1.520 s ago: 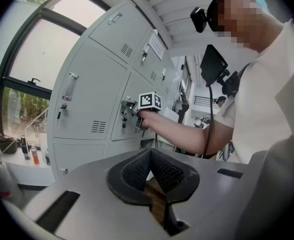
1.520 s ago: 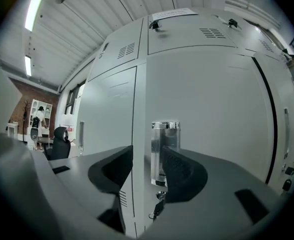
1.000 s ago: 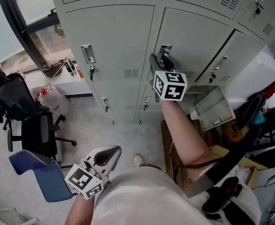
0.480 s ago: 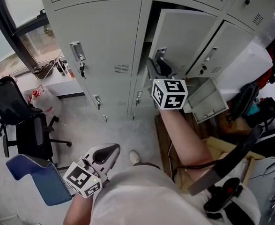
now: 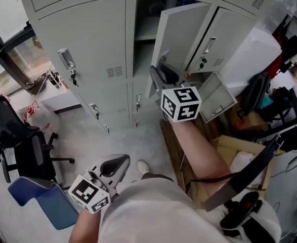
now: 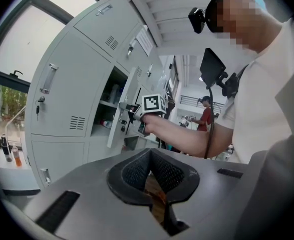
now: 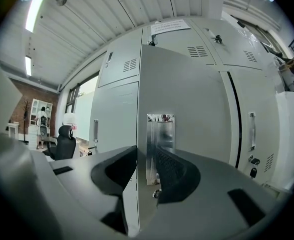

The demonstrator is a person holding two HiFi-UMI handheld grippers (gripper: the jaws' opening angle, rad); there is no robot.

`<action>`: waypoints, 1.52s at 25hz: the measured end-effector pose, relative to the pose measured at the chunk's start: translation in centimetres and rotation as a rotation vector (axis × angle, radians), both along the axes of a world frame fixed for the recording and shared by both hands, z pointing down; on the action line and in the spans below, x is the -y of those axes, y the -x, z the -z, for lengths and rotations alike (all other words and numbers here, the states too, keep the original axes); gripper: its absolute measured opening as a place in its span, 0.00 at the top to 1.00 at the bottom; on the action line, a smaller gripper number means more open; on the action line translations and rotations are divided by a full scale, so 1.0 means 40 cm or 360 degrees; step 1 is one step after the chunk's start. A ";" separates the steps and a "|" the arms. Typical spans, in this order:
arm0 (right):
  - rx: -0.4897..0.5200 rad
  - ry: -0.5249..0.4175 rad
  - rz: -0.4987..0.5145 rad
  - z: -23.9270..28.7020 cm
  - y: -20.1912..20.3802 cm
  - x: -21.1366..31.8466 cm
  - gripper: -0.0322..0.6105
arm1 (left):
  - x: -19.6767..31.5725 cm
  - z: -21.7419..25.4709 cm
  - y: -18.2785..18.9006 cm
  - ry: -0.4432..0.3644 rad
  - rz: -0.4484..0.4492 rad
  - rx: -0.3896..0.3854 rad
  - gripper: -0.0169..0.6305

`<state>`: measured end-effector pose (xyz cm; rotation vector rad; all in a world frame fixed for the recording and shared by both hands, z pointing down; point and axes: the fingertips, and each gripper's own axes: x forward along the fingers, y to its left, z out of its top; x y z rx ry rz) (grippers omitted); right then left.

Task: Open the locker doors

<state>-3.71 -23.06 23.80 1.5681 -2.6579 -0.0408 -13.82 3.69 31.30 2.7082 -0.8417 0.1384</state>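
Note:
A bank of grey lockers (image 5: 87, 49) faces me. The middle locker door (image 5: 181, 39) stands swung out on its right hinge, and shelves show in the dark gap behind it. My right gripper (image 5: 158, 74) straddles that door's free edge at the handle. In the right gripper view the door (image 7: 187, 94) and its metal handle plate (image 7: 160, 144) run between the jaws of the right gripper (image 7: 145, 164), which are closing and touch it on both sides. My left gripper (image 5: 120, 162) hangs low by my hip, shut and empty, its pads together on the left gripper (image 6: 151, 156).
The left locker door (image 5: 67, 59) and right locker door (image 5: 224, 32) are closed, with keys hanging at their handles. A small lower door (image 5: 216, 97) hangs open at right. A black office chair (image 5: 22, 146) and blue chair (image 5: 47, 199) stand left; cardboard boxes (image 5: 239, 158) and bags lie right.
The middle locker door has swung from closed to well open, my right gripper moving back with its edge. The left gripper has stayed by my hip.

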 end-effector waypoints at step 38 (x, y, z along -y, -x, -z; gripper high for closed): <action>-0.0003 0.0057 -0.0316 -0.013 -0.449 -0.242 0.85 | -0.112 -0.003 -0.241 -0.0036 -0.0562 -0.0004 0.96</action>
